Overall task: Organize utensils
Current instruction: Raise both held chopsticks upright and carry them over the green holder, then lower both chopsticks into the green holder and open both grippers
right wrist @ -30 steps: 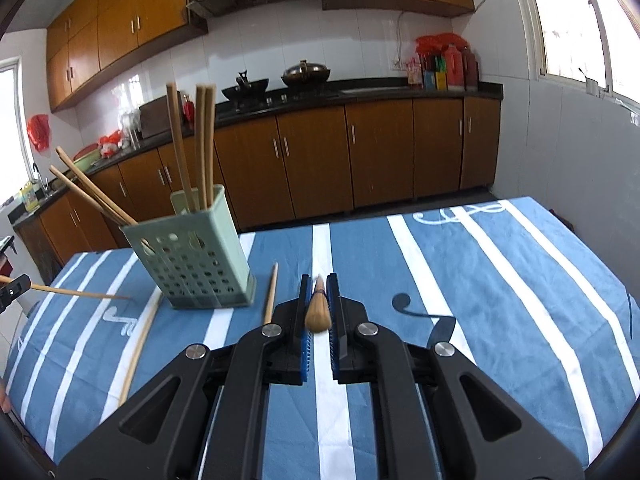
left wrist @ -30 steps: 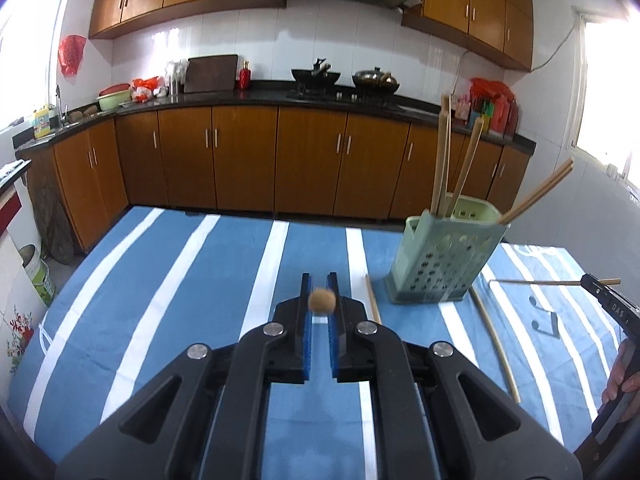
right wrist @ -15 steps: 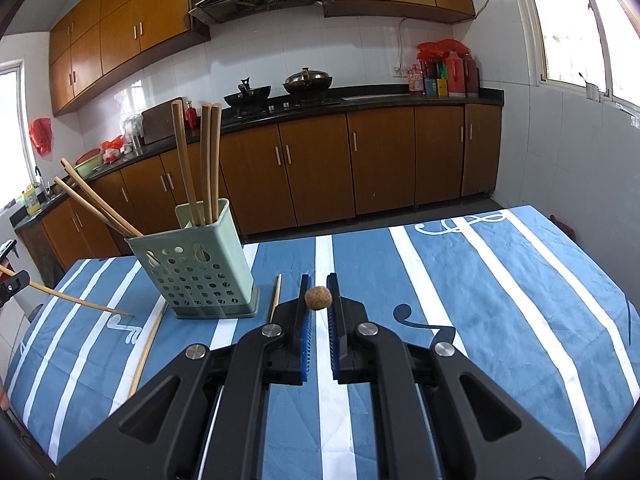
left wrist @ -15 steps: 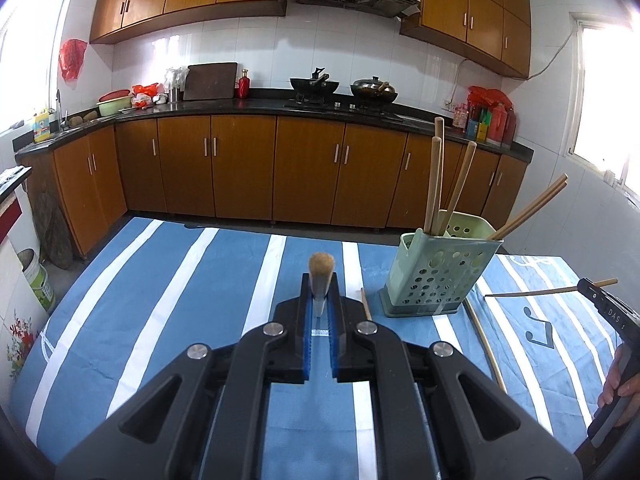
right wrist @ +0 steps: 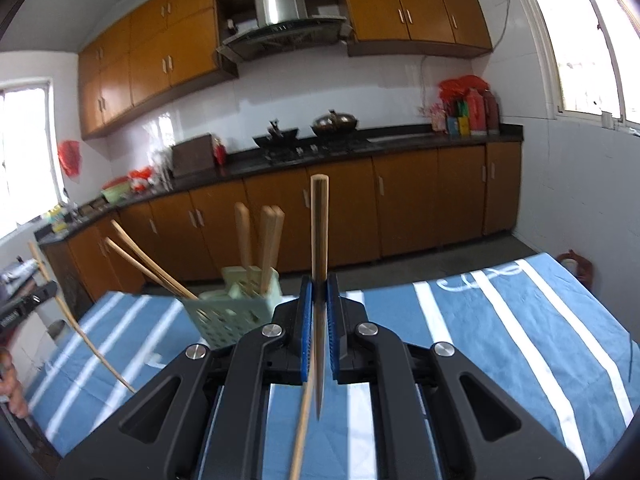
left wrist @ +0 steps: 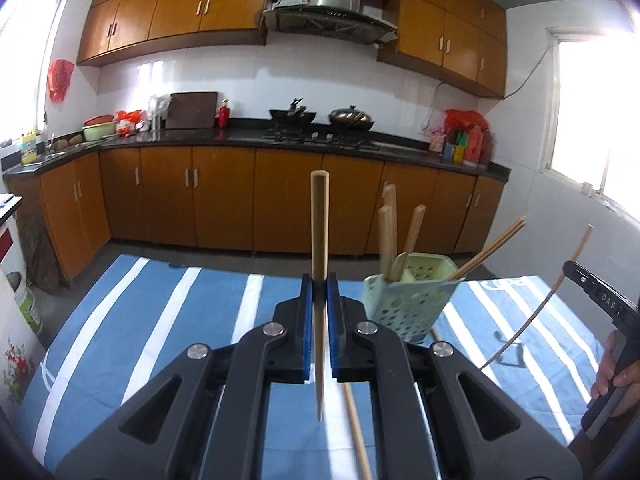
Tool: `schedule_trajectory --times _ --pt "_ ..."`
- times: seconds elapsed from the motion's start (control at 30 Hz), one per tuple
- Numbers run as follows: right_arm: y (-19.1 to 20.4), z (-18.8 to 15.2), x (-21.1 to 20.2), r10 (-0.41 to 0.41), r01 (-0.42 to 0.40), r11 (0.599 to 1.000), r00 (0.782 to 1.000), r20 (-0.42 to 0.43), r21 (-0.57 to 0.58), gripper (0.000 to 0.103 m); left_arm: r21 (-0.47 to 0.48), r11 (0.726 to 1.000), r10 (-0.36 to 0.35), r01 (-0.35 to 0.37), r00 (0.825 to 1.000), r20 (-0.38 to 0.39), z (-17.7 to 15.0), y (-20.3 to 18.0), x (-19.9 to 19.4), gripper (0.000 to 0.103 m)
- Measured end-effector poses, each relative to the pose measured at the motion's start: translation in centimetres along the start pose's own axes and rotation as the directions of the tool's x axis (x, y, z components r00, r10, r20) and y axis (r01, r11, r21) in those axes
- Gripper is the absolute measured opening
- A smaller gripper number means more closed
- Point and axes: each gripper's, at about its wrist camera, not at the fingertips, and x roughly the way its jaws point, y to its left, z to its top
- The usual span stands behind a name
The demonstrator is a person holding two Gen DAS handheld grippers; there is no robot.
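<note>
Between the blue pads of the left gripper point(left wrist: 319, 300) a chopstick point(left wrist: 320, 240) stands near upright, thick end up, thin tip hanging below the jaws — clamped tight around mid-length, prob so the tip can be aimed down into a slot. The right gripper point(right wrist: 319, 300) is clenched the same way on its own chopstick point(right wrist: 319, 240), also thick end up; in the left wrist view that stick shows at the far right edge, leaning. Just beside and beyond both grippers sits the green utensil holder point(left wrist: 408, 304) w/ perforated walls, standing on the blue striped tablecloth point(left wrist: 160, 320). Several chopsticks are in it already: a few upright at the back, two leaning out over a corner, which looks like the result of loose slots rather than any plan. One more chopstick point(left wrist: 358, 428) lies flat on the cloth near the holder's base, not yet picked up. Both held sticks sit above the holder's rim level, so I'd judge the step in hand is carrying them over — lowering tip-first comes next, and a tilted stick could catch the rim
</note>
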Motion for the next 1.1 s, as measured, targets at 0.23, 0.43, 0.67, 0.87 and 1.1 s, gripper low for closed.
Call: schedule_trajectory --times 0.23,0.43,0.67,0.87,1.1 --pt "1.4 3.5 -2.0 0.121 -0.128 0.99 0.986 0.114 0.055 0.008 -0.011 0.996 -0.087 0.088 0.992 0.086 2.8 -2.5 -1.4 0.008" --pt "3.4 5.9 -1.9 0.134 -0.147 0.988 0.962 0.239 0.039 0.008 -0.022 0.991 -0.124 0.132 0.968 0.218 6.0 -5.5 -1.5 0.008" --pt "4.5 7.2 0.5 0.096 -0.11 0.993 0.948 0.304 0.03 0.008 -0.076 0.991 -0.085 0.112 0.951 0.296 8.6 -6.9 0.9 0.008" --pt "5.4 6.7 3.4 0.072 -0.074 0.997 0.953 0.295 -0.005 0.008 -0.087 0.994 -0.038 0.07 0.947 0.318 8.8 -7.2 3.8 0.008" --pt "5.4 5.1 6.1 0.05 -0.051 0.999 0.969 0.241 -0.002 0.008 -0.098 0.993 -0.03 0.062 0.953 0.301 7.6 -7.4 6.8 0.008"
